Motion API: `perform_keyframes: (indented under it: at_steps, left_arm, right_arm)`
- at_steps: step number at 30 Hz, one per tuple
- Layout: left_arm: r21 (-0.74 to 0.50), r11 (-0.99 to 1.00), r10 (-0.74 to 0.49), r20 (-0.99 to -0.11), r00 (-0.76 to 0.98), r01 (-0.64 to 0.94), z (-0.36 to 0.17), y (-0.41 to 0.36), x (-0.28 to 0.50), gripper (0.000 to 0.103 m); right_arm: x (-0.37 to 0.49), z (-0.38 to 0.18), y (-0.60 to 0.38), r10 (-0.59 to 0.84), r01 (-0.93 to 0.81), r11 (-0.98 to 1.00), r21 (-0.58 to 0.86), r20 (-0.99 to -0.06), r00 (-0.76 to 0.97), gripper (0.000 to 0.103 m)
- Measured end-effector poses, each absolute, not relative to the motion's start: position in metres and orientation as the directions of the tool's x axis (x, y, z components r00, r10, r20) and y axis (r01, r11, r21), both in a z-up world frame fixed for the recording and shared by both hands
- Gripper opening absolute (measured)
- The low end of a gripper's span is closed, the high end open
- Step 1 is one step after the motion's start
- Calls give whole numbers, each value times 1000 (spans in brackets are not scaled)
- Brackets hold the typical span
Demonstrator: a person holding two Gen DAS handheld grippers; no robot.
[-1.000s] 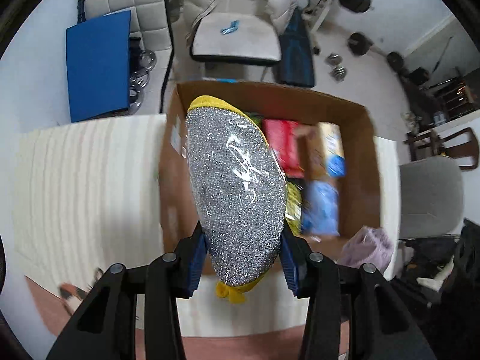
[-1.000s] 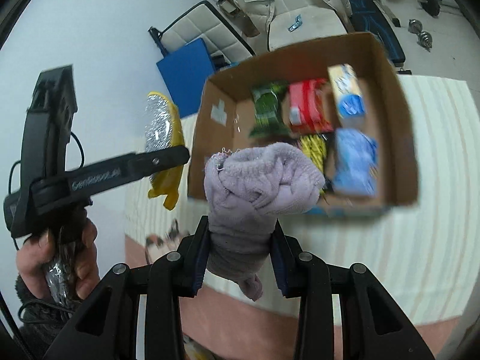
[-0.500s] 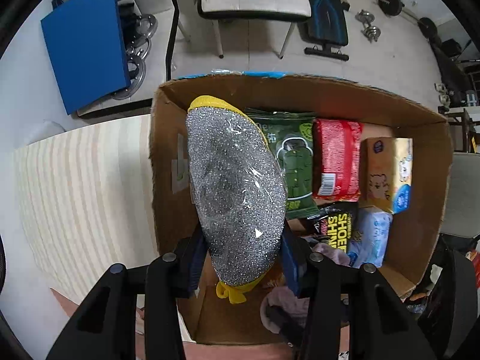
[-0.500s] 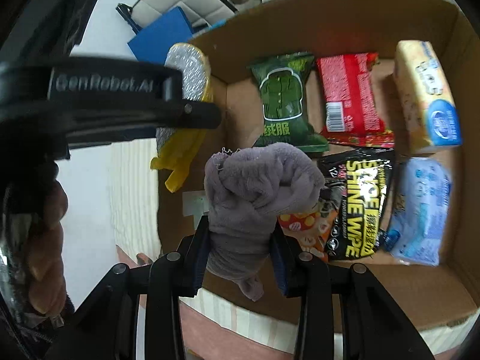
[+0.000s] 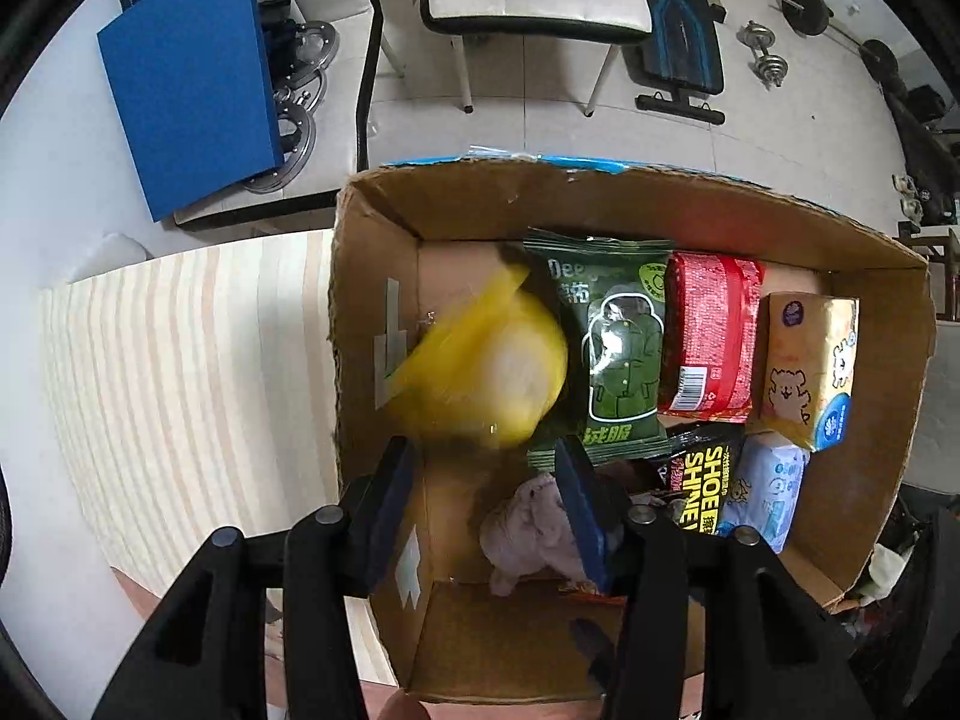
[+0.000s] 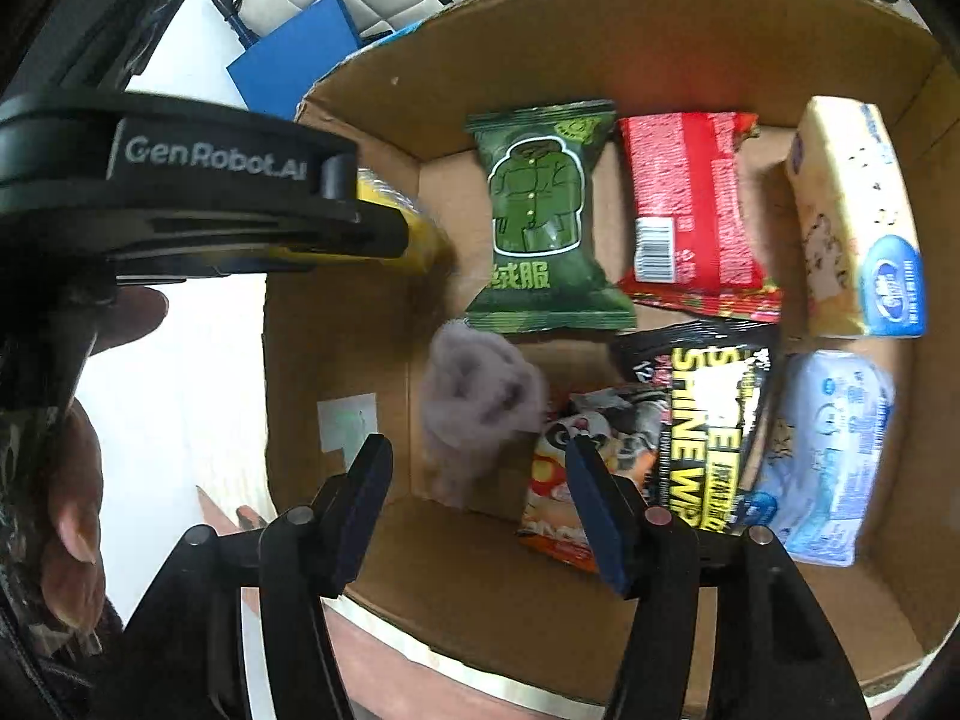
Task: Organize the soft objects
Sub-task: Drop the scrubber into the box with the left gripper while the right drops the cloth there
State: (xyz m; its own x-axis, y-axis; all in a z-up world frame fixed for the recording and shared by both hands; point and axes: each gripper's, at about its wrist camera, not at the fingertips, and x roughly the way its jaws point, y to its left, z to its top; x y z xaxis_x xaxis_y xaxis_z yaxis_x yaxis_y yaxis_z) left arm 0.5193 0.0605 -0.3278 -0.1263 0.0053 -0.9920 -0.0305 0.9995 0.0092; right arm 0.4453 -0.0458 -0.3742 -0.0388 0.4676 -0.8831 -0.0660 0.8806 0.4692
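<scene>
A cardboard box (image 5: 372, 276) stands on the striped table, seen from above in both views; it also shows in the right wrist view (image 6: 336, 324). My left gripper (image 5: 486, 504) is open above the box's left side. A yellow-backed scrubbing sponge (image 5: 492, 366), blurred, is loose in the air just beyond its fingers, inside the box. My right gripper (image 6: 480, 486) is open over the box's near left part. A lilac towel (image 6: 474, 402), blurred, is loose below it; it also shows in the left wrist view (image 5: 528, 528).
Packets lie on the box floor: a green one (image 5: 612, 354), a red one (image 5: 708, 336), a yellow tissue pack (image 5: 810, 366), a black shoe-wipe pack (image 6: 714, 414), a light blue pack (image 6: 828, 456). The striped table (image 5: 180, 396) lies left. Chairs and a blue panel (image 5: 192, 78) stand beyond.
Both grippers have moved over the box and opened. The sponge has left the left gripper and the towel has left the right gripper; both are dropping into the box.
</scene>
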Motion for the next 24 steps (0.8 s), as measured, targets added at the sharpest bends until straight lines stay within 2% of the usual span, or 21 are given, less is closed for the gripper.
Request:
perform_keyframes:
  at_steps: [1, 2, 3, 7, 9, 10, 13, 16, 19, 22, 24]
  left_arm:
    - [13, 1000, 10, -993, -121, -26, -326, 60, 518, 47]
    - [12, 1000, 9, -993, -115, -25, -324, 60, 516, 53]
    - [9, 1000, 6, -994, -111, -28, -322, 60, 515, 64]
    - [-6, 999, -10, -997, -73, -49, -313, 63, 509, 75]
    - [-8, 998, -11, -999, -45, -61, -307, 64, 504, 94]
    - [-7, 998, -9, -999, -32, -64, -305, 63, 502, 97]
    - [-1, 998, 0, -1000, 22, -70, -295, 60, 488, 97]
    - [-16, 998, -11, -997, 77, -64, -284, 53, 469, 97]
    - [-20, 998, -11, -990, 139, -66, -273, 45, 446, 97]
    - [-8, 997, 8, -978, 210, -73, -260, 36, 421, 102]
    - [3, 997, 21, -966, 256, -74, -253, 31, 409, 102]
  right_arm:
    - [445, -372, -48, 463, -67, 883, 465, -886, -36, 63]
    - [444, -369, -52, 460, -69, 885, 461, -887, -34, 63]
    - [443, -367, -56, 460, -67, 885, 461, -887, -31, 63]
    - [438, -354, -76, 446, -70, 892, 446, -895, -13, 64]
    - [435, -353, -85, 428, -75, 902, 426, -904, 3, 70]
    - [434, -350, -90, 415, -76, 908, 413, -910, 17, 74]
    - [426, -339, -111, 364, -76, 930, 360, -930, 52, 76]
    - [420, -327, -132, 312, -72, 949, 307, -946, 81, 84]
    - [412, -320, -148, 267, -72, 963, 260, -958, 103, 84]
    - [403, -312, -160, 226, -76, 973, 218, -966, 122, 85]
    - [396, -308, -164, 188, -83, 981, 177, -972, 139, 95]
